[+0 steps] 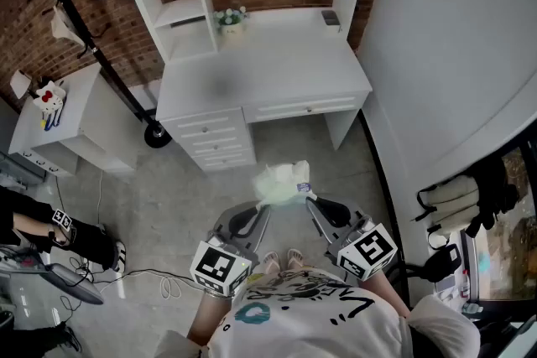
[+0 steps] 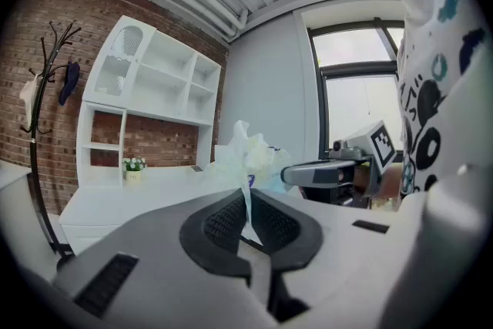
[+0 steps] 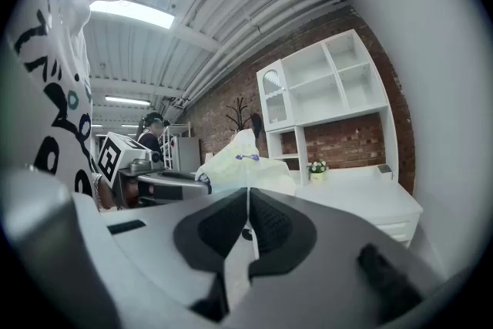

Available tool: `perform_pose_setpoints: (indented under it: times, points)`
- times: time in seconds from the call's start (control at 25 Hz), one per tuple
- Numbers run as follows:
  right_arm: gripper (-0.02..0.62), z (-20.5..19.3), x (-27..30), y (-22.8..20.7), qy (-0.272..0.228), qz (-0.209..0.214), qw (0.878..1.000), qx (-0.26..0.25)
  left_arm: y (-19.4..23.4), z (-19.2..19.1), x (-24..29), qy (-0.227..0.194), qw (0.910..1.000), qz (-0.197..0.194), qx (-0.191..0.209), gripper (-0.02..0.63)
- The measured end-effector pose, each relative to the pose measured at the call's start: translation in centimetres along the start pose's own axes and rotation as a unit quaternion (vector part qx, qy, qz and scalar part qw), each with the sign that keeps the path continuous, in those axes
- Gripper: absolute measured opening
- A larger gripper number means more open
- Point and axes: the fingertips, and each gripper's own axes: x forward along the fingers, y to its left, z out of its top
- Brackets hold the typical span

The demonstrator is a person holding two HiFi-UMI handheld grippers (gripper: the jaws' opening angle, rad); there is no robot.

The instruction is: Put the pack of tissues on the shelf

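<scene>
The pack of tissues [image 1: 284, 183] hangs over the floor [image 1: 289, 145], before the front edge of the worktop [image 1: 268, 71], between the left tongs [image 1: 267, 205] and the right tongs [image 1: 309, 199]. The shelf [image 1: 180, 12] stands on the worktop's back edge, and a flower pot [image 1: 231, 23] sits there, left of the middle. A coat stand [image 1: 105, 63] is left of the worktop.

White T-shirt [image 1: 319, 319], black scribble print, teal patches. Left hand-held gripper [image 1: 265, 205], right hand-held gripper [image 1: 310, 199]: grey moulded shells, black ribbed pads [image 2: 223, 223], dark slots on sides. White cube [image 1: 220, 267] with black square markers at rear of each.
</scene>
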Motion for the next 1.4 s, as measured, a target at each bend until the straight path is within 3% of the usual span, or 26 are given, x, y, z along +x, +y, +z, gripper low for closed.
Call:
perform_pose_setpoints:
  times: [0.56, 0.84, 1.4]
  points:
    - [0.029, 0.4, 0.3, 1.0, -0.004, 0.021, 1.0, -0.013, -0.1, 0.1, -1.2, -0.001, 0.9998, 0.02, -0.002, 0.021]
    - [0.03, 0.5, 1.1, 1.3, -0.008, 0.034, 0.999, 0.006, 0.9, 0.2, -1.4, -0.001, 0.9998, 0.022, -0.003, 0.021]
    - [0.029, 0.2, 6.5, 4.5, 0.007, 0.059, 0.998, -0.01, 5.8, -0.8, -4.9, 0.001, 0.9992, 0.04, -0.009, 0.021]
